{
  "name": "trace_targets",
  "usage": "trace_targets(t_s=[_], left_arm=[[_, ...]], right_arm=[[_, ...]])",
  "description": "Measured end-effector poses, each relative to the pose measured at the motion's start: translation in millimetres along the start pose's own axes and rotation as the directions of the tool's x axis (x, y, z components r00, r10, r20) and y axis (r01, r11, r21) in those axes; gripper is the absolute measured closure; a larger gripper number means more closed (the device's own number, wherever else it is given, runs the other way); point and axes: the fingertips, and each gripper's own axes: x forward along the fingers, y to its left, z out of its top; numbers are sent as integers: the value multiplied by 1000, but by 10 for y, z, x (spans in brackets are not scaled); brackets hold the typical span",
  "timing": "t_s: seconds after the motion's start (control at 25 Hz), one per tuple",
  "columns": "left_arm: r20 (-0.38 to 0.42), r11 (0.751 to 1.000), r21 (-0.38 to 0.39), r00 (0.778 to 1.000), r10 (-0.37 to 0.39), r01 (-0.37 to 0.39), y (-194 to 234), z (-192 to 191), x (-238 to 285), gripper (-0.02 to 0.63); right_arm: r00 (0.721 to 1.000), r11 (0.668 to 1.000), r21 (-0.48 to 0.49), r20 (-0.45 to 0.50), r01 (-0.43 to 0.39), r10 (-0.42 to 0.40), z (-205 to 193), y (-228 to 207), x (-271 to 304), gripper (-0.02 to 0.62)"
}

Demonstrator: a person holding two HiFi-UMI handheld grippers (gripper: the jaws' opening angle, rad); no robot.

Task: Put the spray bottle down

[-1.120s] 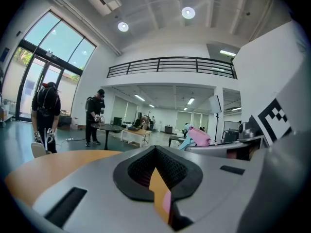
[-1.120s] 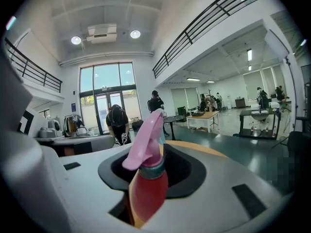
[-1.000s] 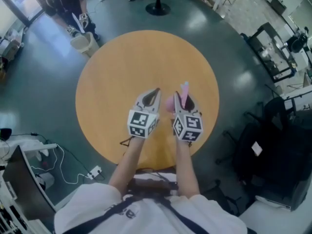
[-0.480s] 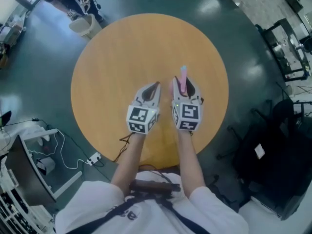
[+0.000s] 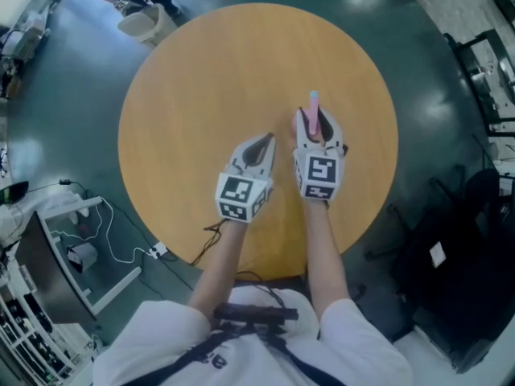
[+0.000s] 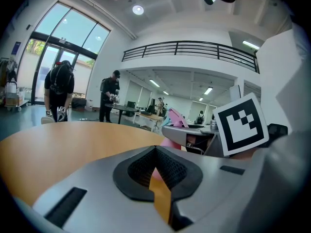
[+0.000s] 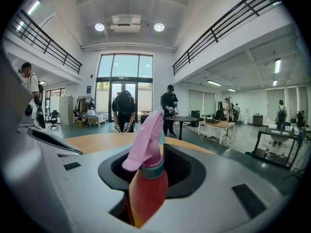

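right gripper (image 5: 320, 131) clamped on spray bottle (image 7: 148, 188) (nozzle above jaws) | left gripper (image 6: 155, 154) closed, empty

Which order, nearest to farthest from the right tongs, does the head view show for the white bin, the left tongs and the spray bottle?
1. Spray bottle, held in the right tongs.
2. Left tongs, just beside, on the left.
3. White bin, far off at the upper left, past the table.
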Motion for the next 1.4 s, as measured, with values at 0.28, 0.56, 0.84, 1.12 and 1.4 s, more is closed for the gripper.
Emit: trace_targets(t_s=[0.28, 0.56, 0.84, 1.12, 1.4], left_arm=[[-16, 1000, -10, 1000, 1, -1, 8, -134, 57, 595], [-33, 1000, -15, 999, 4, -4, 44, -213, 60, 595], [-34, 1000, 16, 999, 0, 0, 8, -226, 5, 595], [-30, 1000, 11, 999, -12, 12, -1, -228, -201, 595], [0, 1000, 18, 1000, -22, 22, 48, -134, -592, 595]], right_arm=[[1000, 1000, 25, -17, -4, 4, -179, -1, 87, 433], [1000, 1000, 31, 23, -4, 3, -180, 24, 85, 430], [1000, 998, 65, 26, 12, -14, -198, -29, 114, 430], [998, 999, 28, -47, 42, -41, -311, -130, 114, 396], [989, 992, 41, -92, 122, -118, -393, -97, -156, 348]])
